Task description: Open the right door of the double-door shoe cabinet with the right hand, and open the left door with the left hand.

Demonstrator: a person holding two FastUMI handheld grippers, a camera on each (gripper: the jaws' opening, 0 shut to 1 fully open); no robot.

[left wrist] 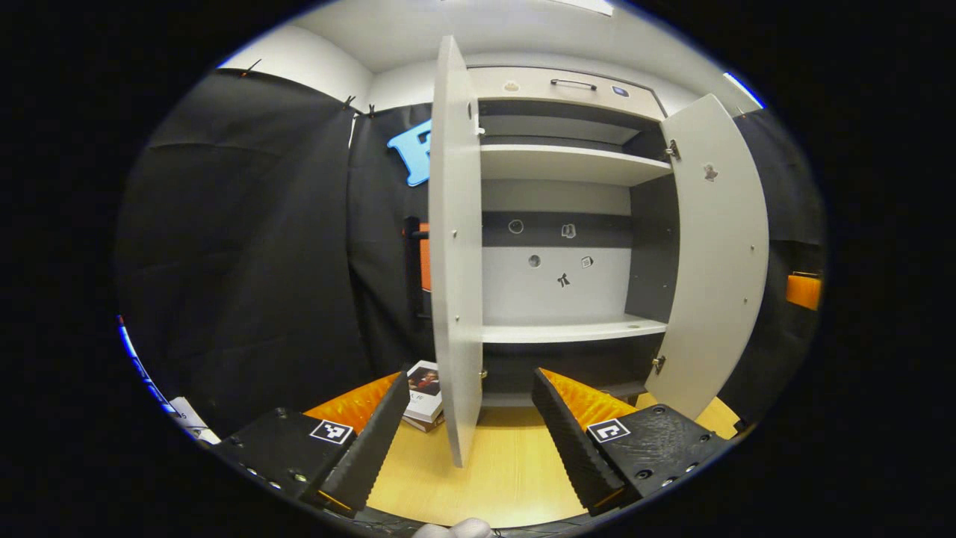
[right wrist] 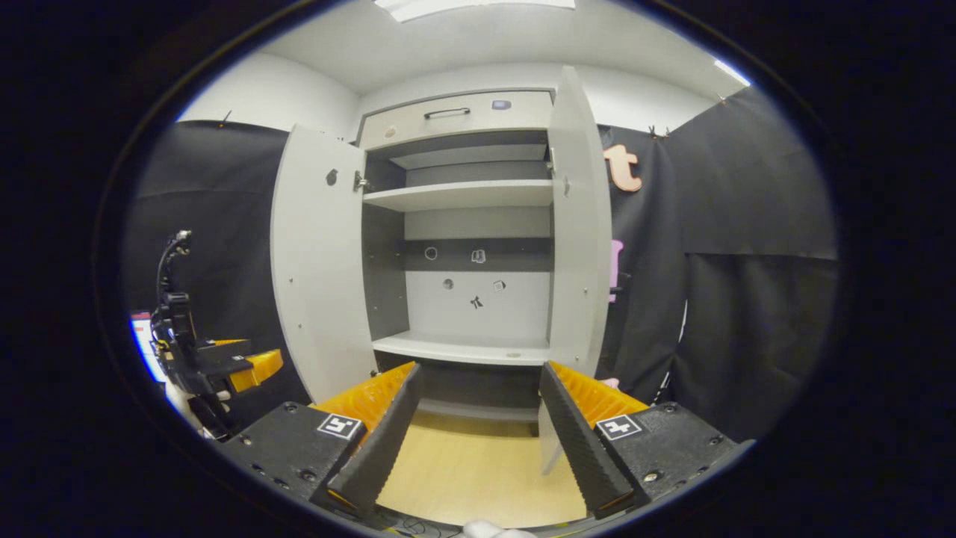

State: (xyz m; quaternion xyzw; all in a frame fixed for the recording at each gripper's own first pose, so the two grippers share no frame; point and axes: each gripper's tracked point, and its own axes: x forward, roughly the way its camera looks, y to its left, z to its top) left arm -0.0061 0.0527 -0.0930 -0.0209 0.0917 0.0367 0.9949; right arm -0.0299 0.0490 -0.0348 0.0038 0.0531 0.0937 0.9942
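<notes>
The pale grey shoe cabinet (left wrist: 556, 164) has both doors swung open, showing bare shelves. In the left gripper view the left door (left wrist: 454, 246) is seen edge-on. Its lower edge stands between the wide-apart fingers of my left gripper (left wrist: 470, 385), touching neither. The right door (left wrist: 717, 254) hangs open further right. In the right gripper view the left door (right wrist: 317, 276) and the right door (right wrist: 575, 224) frame the shelves (right wrist: 459, 196). My right gripper (right wrist: 479, 373) is open and holds nothing. Its right finger (right wrist: 579, 441) covers the right door's bottom corner. The left gripper (right wrist: 205, 362) shows far left.
A few books (left wrist: 424, 396) lie on the light wooden floor (left wrist: 508, 463) just left of the left door. A drawer with a dark handle (right wrist: 447, 113) tops the cabinet. Black cloth walls stand close on both sides.
</notes>
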